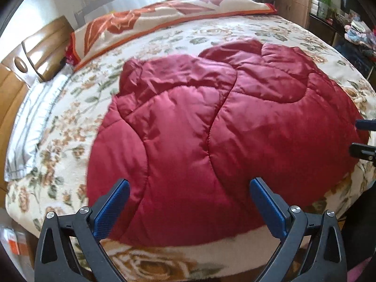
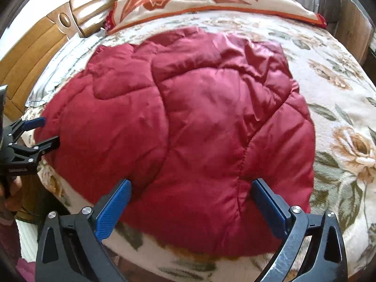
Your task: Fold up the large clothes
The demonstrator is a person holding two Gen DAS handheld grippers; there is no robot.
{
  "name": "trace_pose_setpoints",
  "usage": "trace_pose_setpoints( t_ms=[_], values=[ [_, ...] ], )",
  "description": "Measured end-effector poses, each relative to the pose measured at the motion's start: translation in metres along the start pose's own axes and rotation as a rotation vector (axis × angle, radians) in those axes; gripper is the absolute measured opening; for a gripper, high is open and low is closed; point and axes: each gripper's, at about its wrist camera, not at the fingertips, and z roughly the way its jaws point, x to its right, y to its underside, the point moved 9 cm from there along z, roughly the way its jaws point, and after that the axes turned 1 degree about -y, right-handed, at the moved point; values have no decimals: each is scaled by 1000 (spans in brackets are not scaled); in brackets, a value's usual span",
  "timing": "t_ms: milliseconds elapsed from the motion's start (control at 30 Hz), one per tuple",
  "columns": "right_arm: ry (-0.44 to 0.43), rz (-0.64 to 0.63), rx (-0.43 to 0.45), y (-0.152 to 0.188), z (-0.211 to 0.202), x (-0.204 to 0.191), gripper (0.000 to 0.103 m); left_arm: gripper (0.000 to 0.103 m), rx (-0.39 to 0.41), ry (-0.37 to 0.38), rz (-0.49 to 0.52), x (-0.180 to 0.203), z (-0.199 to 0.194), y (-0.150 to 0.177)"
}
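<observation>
jacket (image 1: 211, 127): one, red, quilted – flat on bed (image 1: 293, 37)
pillows (image 1: 164, 14): one long floral
left gripper (image 1: 189, 202): jaws spread, empty
right gripper (image 2: 191, 202): jaws spread, empty – over jacket hem

You have one garment before you: a dark red quilted jacket (image 1: 211, 127), padded and slightly shiny, with curved stitch lines running across its panels. It lies flat on the bed (image 1: 54, 141), spread wide over the floral blanket, roughly in the middle of the bed and short of the pillow at the far end. Its near hem sits close to the near edge of the bed. The far part of the jacket is rumpled: padded sections, seemingly sleeves, are laid inward over the body, overlapping and creased. A long seam runs from the near hem up the middle.
</observation>
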Motion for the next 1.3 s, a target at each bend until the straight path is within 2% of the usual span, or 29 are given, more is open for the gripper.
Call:
trace_pose_setpoints(
  t_ms=[133, 300, 467, 633, 900, 1033, 1300],
  values=[
    [-51, -34, 10, 6, -27, -15, 103, 102, 26, 19, 70, 9, -29, 4],
    [-81, -154, -18, 19, -60, -40, 103, 102, 45, 22, 172, 19, -59, 9],
    [-58, -256, -56, 31, -77, -56, 103, 102, 42, 34, 205, 24, -76, 15],
    [-57, -275, -74, 43, -80, -62, 103, 102, 42, 5, 214, 26, -82, 18],
    [-61, -228, -53, 41, -79, -56, 103, 102, 27, 12, 151, 23, -76, 17],
    [-53, -190, -22, 35, -78, -53, 103, 102, 31, 18, 76, 21, -73, 13],
    [-32, -38, 125, 17, -71, -50, 103, 102, 91, -1, -122, 23, -67, 9]
  ],
)
